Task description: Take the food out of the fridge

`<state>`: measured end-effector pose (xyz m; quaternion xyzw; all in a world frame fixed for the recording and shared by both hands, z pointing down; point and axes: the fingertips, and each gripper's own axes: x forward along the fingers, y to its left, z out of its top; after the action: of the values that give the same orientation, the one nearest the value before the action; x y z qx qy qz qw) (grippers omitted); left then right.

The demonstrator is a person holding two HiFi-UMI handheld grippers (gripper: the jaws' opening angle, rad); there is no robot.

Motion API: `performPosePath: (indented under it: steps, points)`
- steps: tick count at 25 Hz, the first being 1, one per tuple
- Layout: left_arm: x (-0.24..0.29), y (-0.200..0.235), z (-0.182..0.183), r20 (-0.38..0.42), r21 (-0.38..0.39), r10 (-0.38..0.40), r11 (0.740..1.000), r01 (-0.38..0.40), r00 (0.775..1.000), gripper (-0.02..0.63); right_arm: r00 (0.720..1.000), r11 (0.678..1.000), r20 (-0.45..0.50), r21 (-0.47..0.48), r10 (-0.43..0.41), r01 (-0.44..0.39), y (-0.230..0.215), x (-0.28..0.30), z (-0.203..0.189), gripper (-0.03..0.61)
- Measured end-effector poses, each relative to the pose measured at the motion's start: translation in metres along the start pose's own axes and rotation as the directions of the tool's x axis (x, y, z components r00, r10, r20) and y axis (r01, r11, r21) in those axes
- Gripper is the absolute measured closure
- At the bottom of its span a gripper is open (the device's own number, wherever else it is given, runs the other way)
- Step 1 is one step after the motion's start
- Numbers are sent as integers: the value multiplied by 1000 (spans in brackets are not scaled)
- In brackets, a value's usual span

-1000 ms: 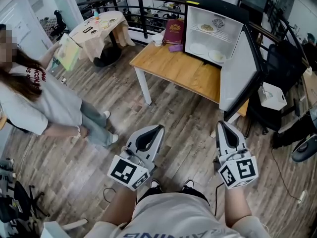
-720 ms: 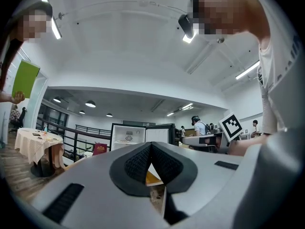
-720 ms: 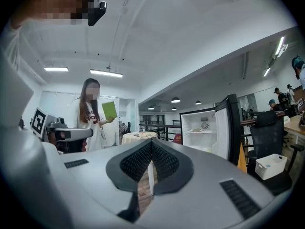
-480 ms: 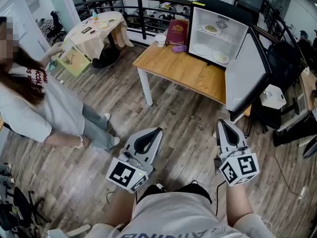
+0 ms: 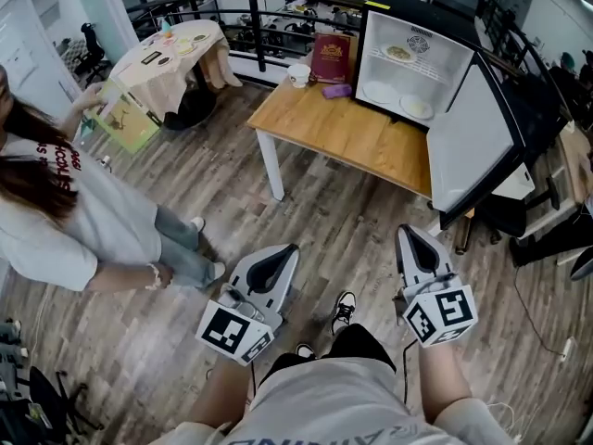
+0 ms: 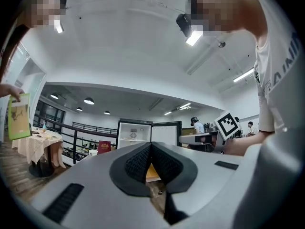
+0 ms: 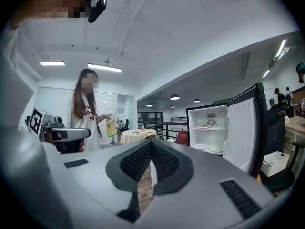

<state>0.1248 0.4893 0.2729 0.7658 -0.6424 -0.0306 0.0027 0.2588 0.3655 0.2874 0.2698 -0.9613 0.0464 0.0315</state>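
Observation:
A small white fridge (image 5: 408,58) stands on the far right end of a wooden table (image 5: 343,133), its door (image 5: 473,137) swung wide open to the right. One plate of food (image 5: 398,53) sits on the upper shelf and two plates (image 5: 416,108) lie on the lower one. My left gripper (image 5: 287,248) and right gripper (image 5: 408,232) hang side by side over the wooden floor, well short of the table, both shut and empty. The left gripper view shows its tips (image 6: 151,144) meeting, with the fridge (image 6: 135,132) far ahead. The right gripper (image 7: 151,142) looks toward the fridge (image 7: 207,132).
A person (image 5: 65,221) stands at the left holding a green booklet (image 5: 120,114). Behind them is a cloth-covered round table (image 5: 181,49) by a black railing. A red book (image 5: 332,58), a white cup (image 5: 298,74) and a purple item (image 5: 336,90) sit beside the fridge.
Both grippers have moved forward together toward the table, which now looks closer. One foot has stepped forward. The person at the left has shifted the booklet.

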Motion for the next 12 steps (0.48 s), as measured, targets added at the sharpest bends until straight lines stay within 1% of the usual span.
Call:
performPosePath:
  steps: [7, 12]
  points:
    - [43, 30, -2, -11, 10, -16, 1000, 16, 1000, 609, 1000, 1000, 5, 23, 4, -4, -22, 49, -3, 558]
    - [90, 53, 1, -22, 6, -16, 1000, 17, 1000, 609, 1000, 1000, 10, 29, 3, -3, -57, 88, 5, 558]
